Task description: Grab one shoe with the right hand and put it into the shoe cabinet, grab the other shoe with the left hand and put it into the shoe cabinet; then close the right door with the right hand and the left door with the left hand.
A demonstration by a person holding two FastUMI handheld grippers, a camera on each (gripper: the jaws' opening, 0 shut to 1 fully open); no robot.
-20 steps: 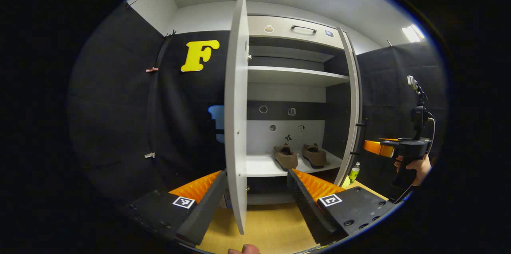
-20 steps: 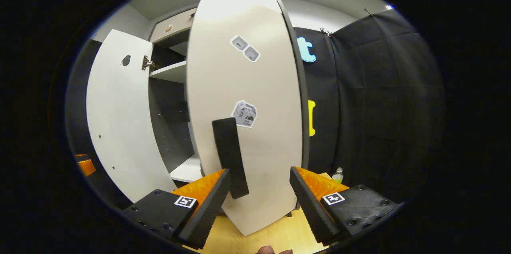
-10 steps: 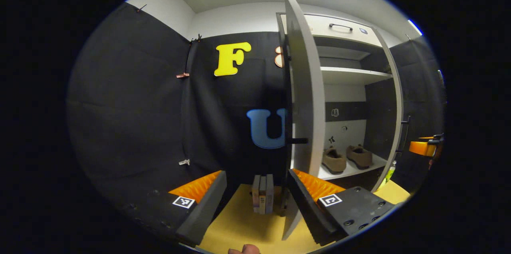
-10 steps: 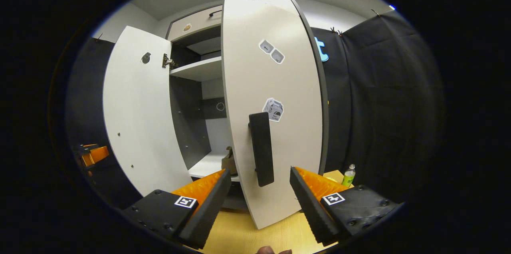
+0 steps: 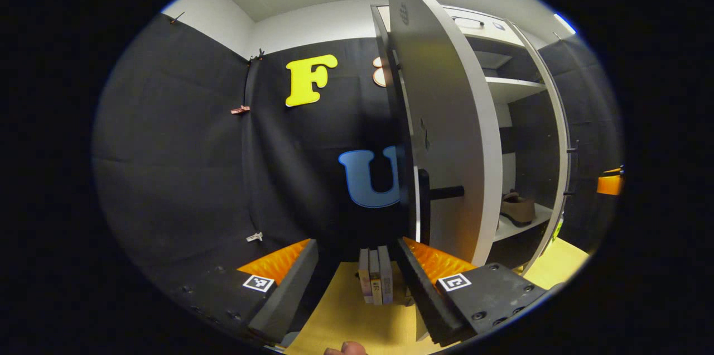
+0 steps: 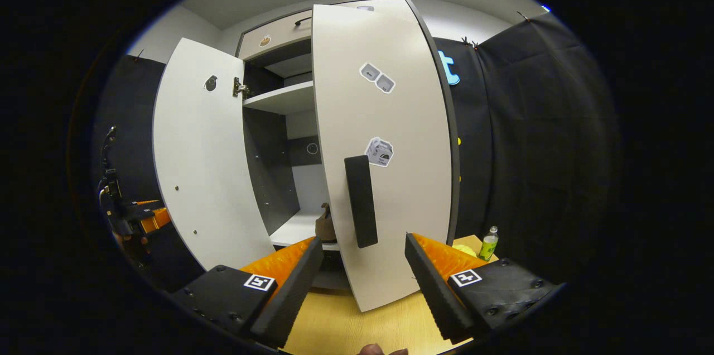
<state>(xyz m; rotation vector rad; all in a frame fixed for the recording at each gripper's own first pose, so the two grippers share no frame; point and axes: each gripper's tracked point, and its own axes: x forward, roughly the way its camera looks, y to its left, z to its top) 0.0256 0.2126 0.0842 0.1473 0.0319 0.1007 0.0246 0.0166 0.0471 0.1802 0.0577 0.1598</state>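
Right gripper view: right gripper (image 6: pixel 360 282) fingers spread, empty, facing right door (image 6: pixel 385 154) handle (image 6: pixel 360 201). Shoe (image 6: pixel 325 226) on cabinet's bottom shelf. Door-closing step; next, push door shut.

Both claw-mounted views near, facing the open shoe cabinet (image 6: pixel 273 104) from opposite sides, its shelves shared.

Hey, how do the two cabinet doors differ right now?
In the right gripper view, the right door shows its outer face, with stickers and a dark handle; the left door shows its plain inner face with a hinge. The right door stands nearer the camera, the left farther off. Both are pale, tall and open.
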